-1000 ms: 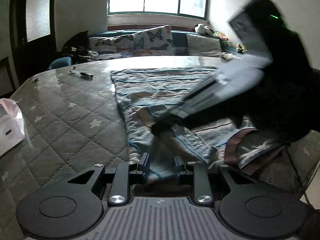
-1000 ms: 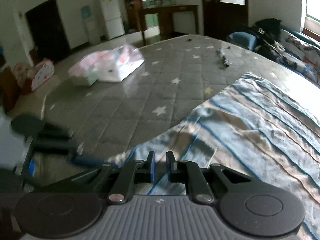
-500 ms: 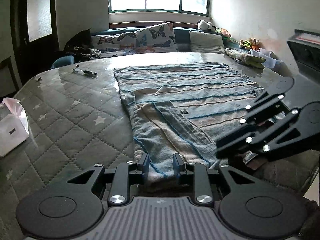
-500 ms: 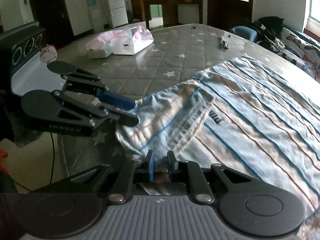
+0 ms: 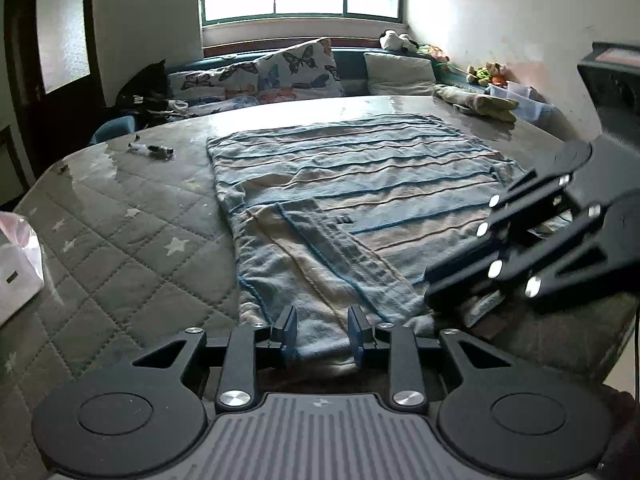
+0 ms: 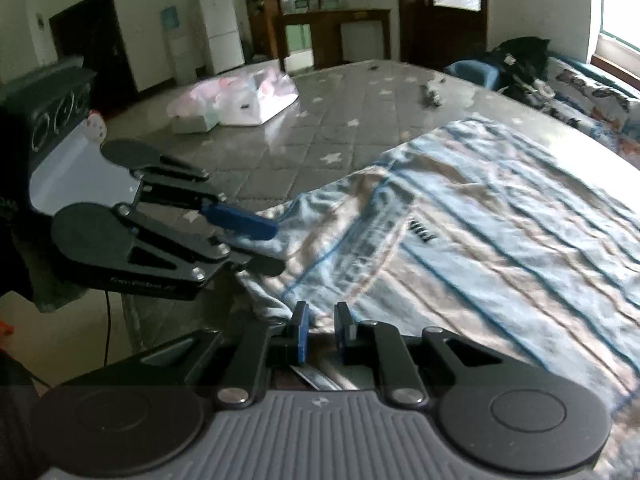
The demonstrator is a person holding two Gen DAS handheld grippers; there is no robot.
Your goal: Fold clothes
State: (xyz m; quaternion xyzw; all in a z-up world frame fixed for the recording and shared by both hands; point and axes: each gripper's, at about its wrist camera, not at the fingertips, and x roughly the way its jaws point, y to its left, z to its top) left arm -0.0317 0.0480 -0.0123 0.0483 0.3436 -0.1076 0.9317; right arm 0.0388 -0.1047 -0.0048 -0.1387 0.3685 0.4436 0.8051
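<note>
Left tongs angled down gripping striped garment hem, right tongs narrow, angled down.

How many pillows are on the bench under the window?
2 clearly: a butterfly pillow left of center, and a plain pillow to its right. Another butterfly-print cushion may lie behind the dark clothes further left.

Each hand-held black two-finger gripper, the left gripper and the right gripper, has a ribbed grey body flanked by two round black discs. Slotted black link arms carry silver screw heads, and the finger pads are blue. A thin black cable hangs under the left one, which bears faint white lettering.
</note>
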